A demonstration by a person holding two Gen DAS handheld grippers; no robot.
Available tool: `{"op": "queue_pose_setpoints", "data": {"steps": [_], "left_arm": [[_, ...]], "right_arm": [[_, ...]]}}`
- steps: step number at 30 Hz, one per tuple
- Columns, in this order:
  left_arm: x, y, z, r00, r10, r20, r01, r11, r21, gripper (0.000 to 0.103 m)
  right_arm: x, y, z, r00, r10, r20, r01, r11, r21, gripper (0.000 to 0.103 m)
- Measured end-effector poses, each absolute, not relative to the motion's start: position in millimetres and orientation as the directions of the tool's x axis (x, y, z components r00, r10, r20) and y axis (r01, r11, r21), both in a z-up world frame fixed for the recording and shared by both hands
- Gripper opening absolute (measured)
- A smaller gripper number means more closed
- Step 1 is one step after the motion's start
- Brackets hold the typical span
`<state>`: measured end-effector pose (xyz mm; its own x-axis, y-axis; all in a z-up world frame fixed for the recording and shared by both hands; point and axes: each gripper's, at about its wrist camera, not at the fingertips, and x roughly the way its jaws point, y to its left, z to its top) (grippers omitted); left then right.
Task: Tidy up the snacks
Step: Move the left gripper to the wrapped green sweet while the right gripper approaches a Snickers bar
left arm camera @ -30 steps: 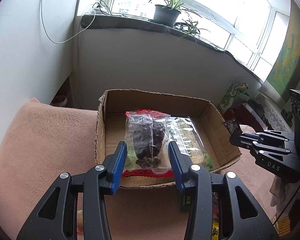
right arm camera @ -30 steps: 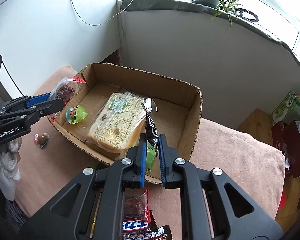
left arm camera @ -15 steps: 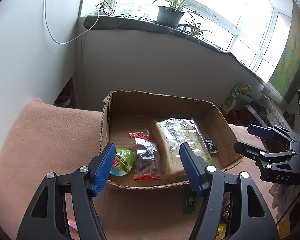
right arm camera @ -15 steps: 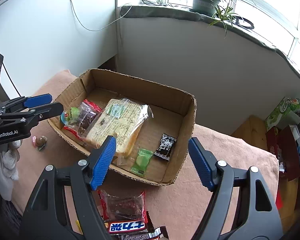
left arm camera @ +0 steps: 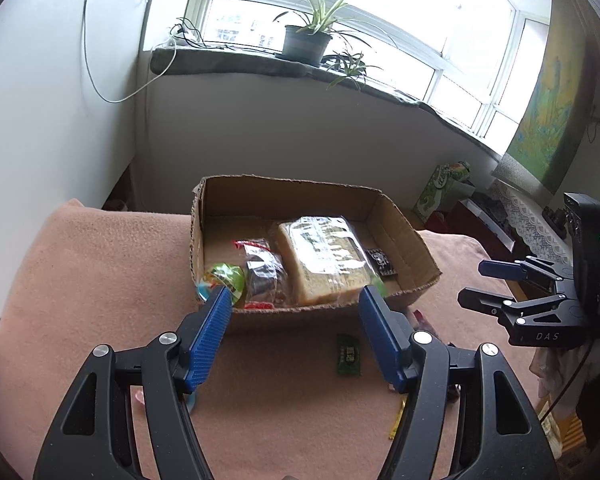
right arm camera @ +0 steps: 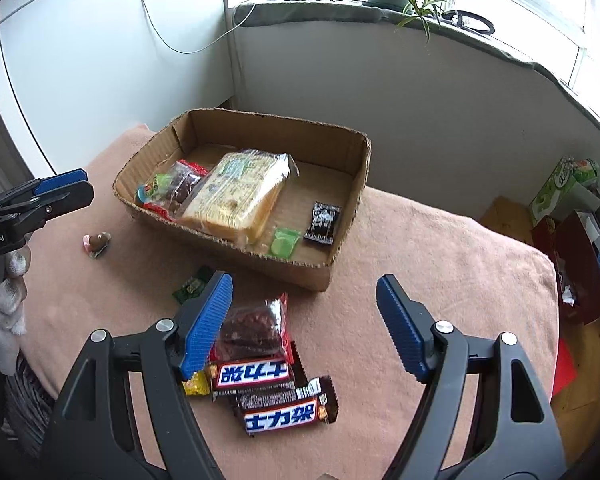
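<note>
Pink blanket [right arm camera: 420, 248] beneath plant-lined windowsill [left arm camera: 260, 66]

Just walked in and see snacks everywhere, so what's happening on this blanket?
A person is sorting snacks into the cardboard box with two handheld grippers. The left gripper and right gripper both hang open and empty. Bread and small packets are in the box; chocolate bars and a red-edged packet lie on the blanket.

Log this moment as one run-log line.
left gripper: open, empty | right gripper: open, empty | box: bread, small packets inside | candy bars: on blanket
</note>
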<state>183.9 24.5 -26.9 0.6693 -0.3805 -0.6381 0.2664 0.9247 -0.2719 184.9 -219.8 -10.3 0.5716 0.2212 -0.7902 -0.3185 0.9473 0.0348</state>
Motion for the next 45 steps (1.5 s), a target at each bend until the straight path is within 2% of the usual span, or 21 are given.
{"op": "queue_pose_setpoints", "data": {"steps": [6,12,14,16,24,38,39,45], "left_arm": [[145,18,-32,0.63,-0.426,-0.65,0.326,0.904,-0.276,0.066],[110,16,-53,0.549,-0.44,-0.711,0.356,0.892,-0.278,0.066],[97,14,-59,0.525,-0.44,-0.728,0.374,0.888,-0.266,0.063],[84,10,-65,0.498,-0.44,-0.747,0.398,0.882,-0.255,0.055],[61,-7,-93,0.406,-0.442,-0.8,0.465,0.853,-0.236,0.042],[48,-15,-106,0.396,-0.422,-0.816,0.504,0.842,-0.191,0.038],[48,-16,-106,0.401,-0.415,-0.817,0.505,0.844,-0.181,0.035],[47,-17,-107,0.421,-0.397,-0.816,0.513,0.846,-0.148,0.026]], "right_arm": [[160,-241,-27,0.528,0.229,-0.818,-0.295,0.953,0.076,0.077],[143,-252,-44,0.478,0.262,-0.838,-0.276,0.951,0.14,0.078],[139,-251,-50,0.464,0.26,-0.847,-0.283,0.949,0.136,0.078],[136,-249,-57,0.452,0.254,-0.855,-0.289,0.949,0.129,0.078],[126,-236,-77,0.414,0.256,-0.874,-0.313,0.941,0.127,0.078],[135,-221,-91,0.403,0.214,-0.89,-0.347,0.935,0.068,0.08],[136,-218,-92,0.406,0.208,-0.89,-0.353,0.934,0.057,0.084],[138,-210,-95,0.413,0.186,-0.891,-0.372,0.928,0.021,0.085]]}}
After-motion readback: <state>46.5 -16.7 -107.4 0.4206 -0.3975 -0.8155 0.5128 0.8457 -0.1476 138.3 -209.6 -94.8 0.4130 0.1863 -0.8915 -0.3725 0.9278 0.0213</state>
